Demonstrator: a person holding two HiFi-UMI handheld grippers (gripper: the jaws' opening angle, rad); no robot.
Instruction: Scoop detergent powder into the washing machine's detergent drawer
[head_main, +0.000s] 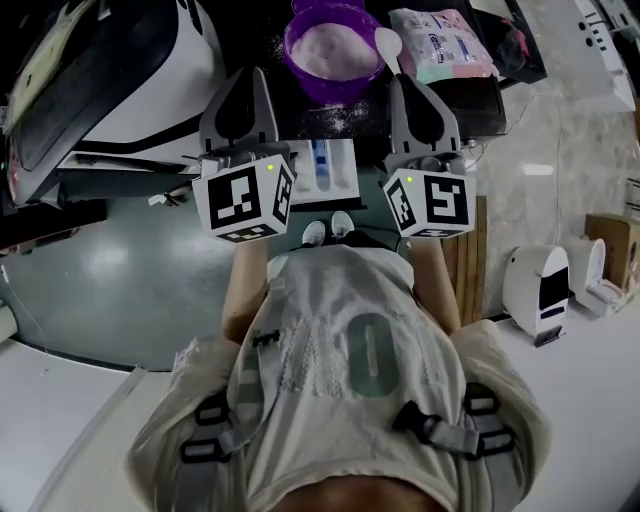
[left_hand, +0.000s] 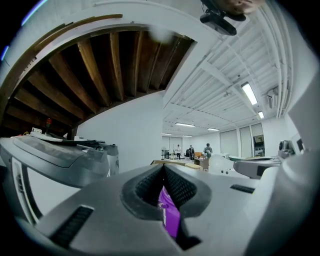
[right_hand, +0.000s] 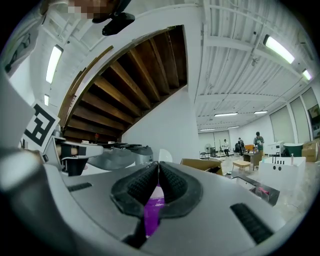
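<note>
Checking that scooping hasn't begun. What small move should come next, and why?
Probably open the right gripper and ease it to the white spoon in the purple bowl of powder. It and the left gripper are shut and empty, the spoon lies on the right gripper's side, and the detergent drawer stands open.

Pink-and-white packet (head_main: 440, 45) at top; white floor unit (head_main: 537, 290) far right.

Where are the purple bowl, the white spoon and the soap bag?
purple bowl (head_main: 335, 88): head view, on its front wall.
white spoon (head_main: 387, 41): head view, on its scoop end.
soap bag (head_main: 440, 45): head view, middle of its front.
</note>
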